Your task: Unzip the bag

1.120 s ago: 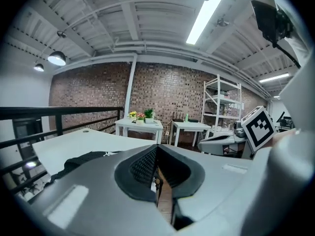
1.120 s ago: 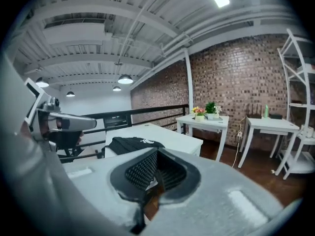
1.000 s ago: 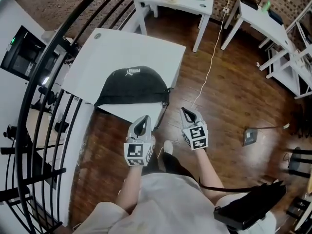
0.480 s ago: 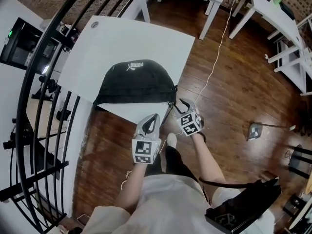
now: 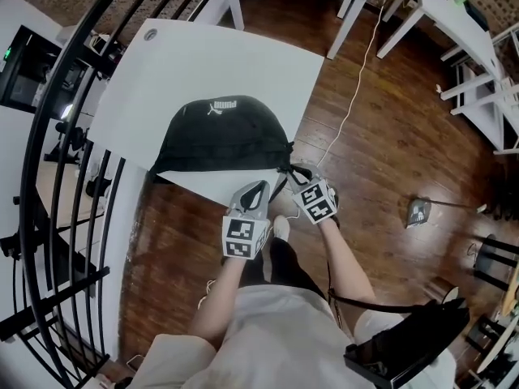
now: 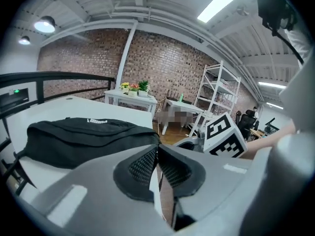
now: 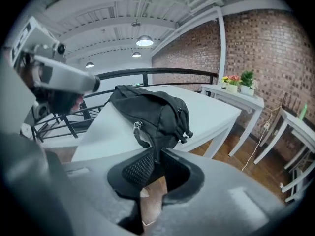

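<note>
A black bag (image 5: 223, 136) with a white logo lies on the white table (image 5: 211, 55), near its front edge. My right gripper (image 5: 293, 171) is at the bag's right end. In the right gripper view its jaws are closing on a black strap of the bag (image 7: 152, 114), which runs down between the pads (image 7: 140, 168). A metal zipper pull (image 7: 138, 126) hangs just above them. My left gripper (image 5: 258, 189) hovers shut and empty just off the table's front edge, pointing at the bag (image 6: 83, 136). A loose strap (image 5: 280, 186) hangs off the table beside it.
A black railing (image 5: 73, 177) curves along the table's left side. White tables (image 5: 438, 14) and shelving stand at the back right. A white cable (image 5: 353, 104) trails over the wooden floor, and a small grey object (image 5: 418, 211) lies to the right.
My right gripper has moved up and left from over the floor to the bag's right end. My left gripper has edged closer to the table's front edge.
</note>
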A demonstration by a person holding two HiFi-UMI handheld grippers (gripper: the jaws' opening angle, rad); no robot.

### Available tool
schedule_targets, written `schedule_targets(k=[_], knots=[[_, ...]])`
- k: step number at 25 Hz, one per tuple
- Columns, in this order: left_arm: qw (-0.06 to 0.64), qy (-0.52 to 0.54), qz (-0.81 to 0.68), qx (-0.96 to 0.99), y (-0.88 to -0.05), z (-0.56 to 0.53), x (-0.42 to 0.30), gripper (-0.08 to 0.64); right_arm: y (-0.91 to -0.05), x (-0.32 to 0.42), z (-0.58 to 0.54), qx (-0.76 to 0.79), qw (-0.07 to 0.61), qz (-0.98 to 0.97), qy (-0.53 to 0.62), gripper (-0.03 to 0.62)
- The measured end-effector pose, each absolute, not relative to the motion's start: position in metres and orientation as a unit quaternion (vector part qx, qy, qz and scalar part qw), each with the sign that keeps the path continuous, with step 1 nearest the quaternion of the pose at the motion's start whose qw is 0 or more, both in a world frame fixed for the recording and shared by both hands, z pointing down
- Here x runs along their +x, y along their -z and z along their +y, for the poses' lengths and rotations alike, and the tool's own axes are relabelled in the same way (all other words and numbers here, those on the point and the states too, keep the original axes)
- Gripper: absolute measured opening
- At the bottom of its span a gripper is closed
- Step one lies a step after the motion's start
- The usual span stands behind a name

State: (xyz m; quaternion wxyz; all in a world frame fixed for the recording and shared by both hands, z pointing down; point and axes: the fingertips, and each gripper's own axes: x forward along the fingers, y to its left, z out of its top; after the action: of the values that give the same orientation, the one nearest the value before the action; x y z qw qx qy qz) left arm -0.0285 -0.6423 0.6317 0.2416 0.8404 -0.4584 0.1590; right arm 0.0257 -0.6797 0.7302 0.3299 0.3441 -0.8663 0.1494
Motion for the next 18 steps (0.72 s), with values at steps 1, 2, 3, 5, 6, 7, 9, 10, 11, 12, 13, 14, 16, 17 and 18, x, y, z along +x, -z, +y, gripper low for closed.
schedule_targets(k=[1,2,3,5,6,7,9,10,11,12,13,14,16,17,18], knots=[[0.26,-0.159,-0.446,0.842,-0.637,-0.642,-0.024,0.069,-0.723,0.025,-0.677,0.341,0.325,-0.867,-0.162,0.035],[0.282,-0.157,-0.432,0.842,-0.642,-0.642,-0.019,0.127,-0.716,0.025,-0.674,0.337,0.322,-0.868,-0.174,0.034],[0.306,-0.151,-0.419,0.842,-0.646,-0.642,-0.014,0.159,-0.71,0.025,-0.67,0.331,0.32,-0.869,-0.183,0.034],[0.35,-0.128,-0.405,0.835,-0.651,-0.646,-0.007,0.19,-0.699,0.024,-0.662,0.321,0.319,-0.87,-0.196,0.032],[0.366,-0.117,-0.402,0.831,-0.653,-0.649,-0.005,0.194,-0.694,0.024,-0.659,0.318,0.318,-0.87,-0.201,0.032],[0.376,-0.112,-0.401,0.828,-0.654,-0.651,-0.004,0.201,-0.691,0.025,-0.657,0.317,0.319,-0.869,-0.207,0.032],[0.379,-0.113,-0.4,0.827,-0.655,-0.654,-0.002,0.199,-0.686,0.029,-0.656,0.322,0.321,-0.864,-0.218,0.032],[0.375,-0.118,-0.4,0.828,-0.655,-0.655,-0.001,0.195,-0.684,0.031,-0.656,0.324,0.323,-0.861,-0.223,0.032],[0.367,-0.126,-0.402,0.829,-0.655,-0.655,0.0,0.189,-0.683,0.032,-0.656,0.326,0.325,-0.858,-0.229,0.032],[0.357,-0.137,-0.407,0.829,-0.656,-0.655,0.0,0.179,-0.682,0.033,-0.656,0.327,0.326,-0.855,-0.235,0.032],[0.345,-0.149,-0.414,0.829,-0.657,-0.655,0.0,0.168,-0.681,0.033,-0.656,0.329,0.327,-0.853,-0.239,0.032],[0.331,-0.164,-0.423,0.828,-0.659,-0.655,0.0,0.163,-0.681,0.033,-0.656,0.33,0.329,-0.851,-0.243,0.032],[0.298,-0.194,-0.442,0.824,-0.663,-0.655,0.0,0.156,-0.679,0.034,-0.655,0.334,0.331,-0.846,-0.251,0.032],[0.279,-0.208,-0.452,0.821,-0.665,-0.655,-0.001,0.149,-0.678,0.034,-0.654,0.335,0.331,-0.844,-0.255,0.031],[0.261,-0.221,-0.462,0.818,-0.667,-0.656,-0.002,0.138,-0.677,0.034,-0.654,0.337,0.331,-0.843,-0.258,0.032]])
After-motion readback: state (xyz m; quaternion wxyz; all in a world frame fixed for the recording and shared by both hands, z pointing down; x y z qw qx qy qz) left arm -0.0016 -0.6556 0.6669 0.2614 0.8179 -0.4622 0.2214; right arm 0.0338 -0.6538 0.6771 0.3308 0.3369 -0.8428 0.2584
